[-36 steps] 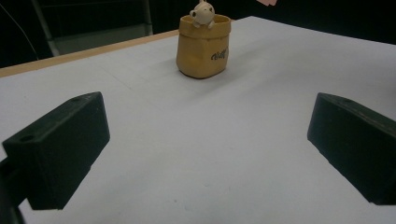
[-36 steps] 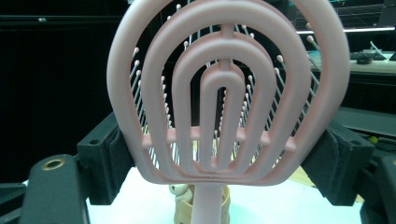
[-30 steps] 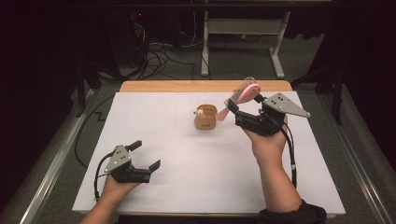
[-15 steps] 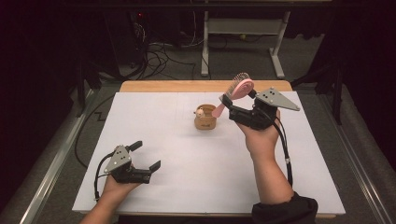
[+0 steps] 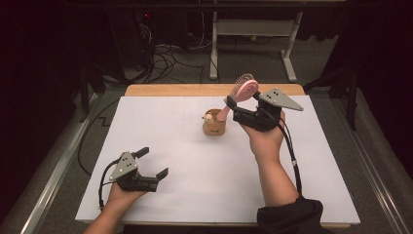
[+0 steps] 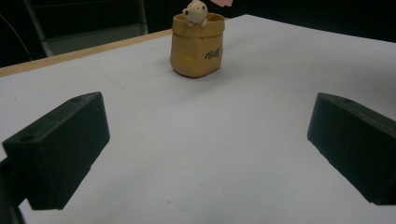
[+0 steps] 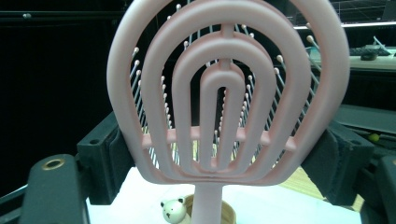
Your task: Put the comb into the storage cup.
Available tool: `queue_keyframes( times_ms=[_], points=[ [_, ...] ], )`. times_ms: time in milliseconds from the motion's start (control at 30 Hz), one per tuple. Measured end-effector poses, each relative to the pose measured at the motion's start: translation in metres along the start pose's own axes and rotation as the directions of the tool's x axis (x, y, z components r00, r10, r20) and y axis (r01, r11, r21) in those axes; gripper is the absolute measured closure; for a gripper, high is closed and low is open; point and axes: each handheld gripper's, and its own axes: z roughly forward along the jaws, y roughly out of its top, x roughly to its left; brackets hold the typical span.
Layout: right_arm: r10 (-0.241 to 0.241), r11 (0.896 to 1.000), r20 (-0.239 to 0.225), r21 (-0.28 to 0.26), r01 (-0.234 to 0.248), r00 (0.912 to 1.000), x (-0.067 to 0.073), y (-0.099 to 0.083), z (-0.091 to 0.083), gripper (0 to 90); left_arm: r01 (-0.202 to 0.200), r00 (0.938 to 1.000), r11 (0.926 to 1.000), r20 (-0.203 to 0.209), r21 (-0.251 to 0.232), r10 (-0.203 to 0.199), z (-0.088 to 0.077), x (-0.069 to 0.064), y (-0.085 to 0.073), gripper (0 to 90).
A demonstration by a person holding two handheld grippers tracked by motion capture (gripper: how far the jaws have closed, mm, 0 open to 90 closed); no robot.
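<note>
High view, from the near edge going back: the left gripper (image 5: pixel 151 169) sits low over the white worktop (image 5: pixel 185 195), close to the person's side. Its two black jaws are spread wide apart and there is nothing between them. The left hand (image 5: pixel 124 192) holds it from behind, and a black cable loops off its side.

Farther in, the right hand (image 5: pixel 265 141) comes up from a dark sleeve (image 5: pixel 287 217) and holds the right gripper (image 5: pixel 233 105) up off the worktop. This gripper is pinching a pink hairbrush (image 5: pixel 243 89). The round brush head with its thin bristles points up and away, and the pink handle slants down toward a little brown cup (image 5: pixel 214 126). The tip of the handle is right at the cup's mouth; you cannot tell if it touches. The cup stands upright near the middle of the worktop, toward the far side, and a tiny white bear (image 5: pixel 209 117) peeks over its rim.

In the right gripper view the two jaws press on both sides of the brush head, with the cup and the bear just below the handle.

In the left gripper view the cup stands well beyond the spread jaws.

Behind the worktop are a wooden edge (image 5: pixel 185 89), a dark floor with cables (image 5: pixel 165 53) and the legs of a metal frame (image 5: pixel 253 29)
</note>
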Motion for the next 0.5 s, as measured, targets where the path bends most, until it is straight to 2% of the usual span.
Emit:
queue_keyframes(
  times_ms=[500],
  points=[
    [0.0,1.0,0.011,0.026,-0.001,0.9999,0.002,0.0,0.022,20.2,0.0,1.0,1.0,-0.001,-0.007,0.0,-0.002,0.0,0.0,0.0]
  ],
)
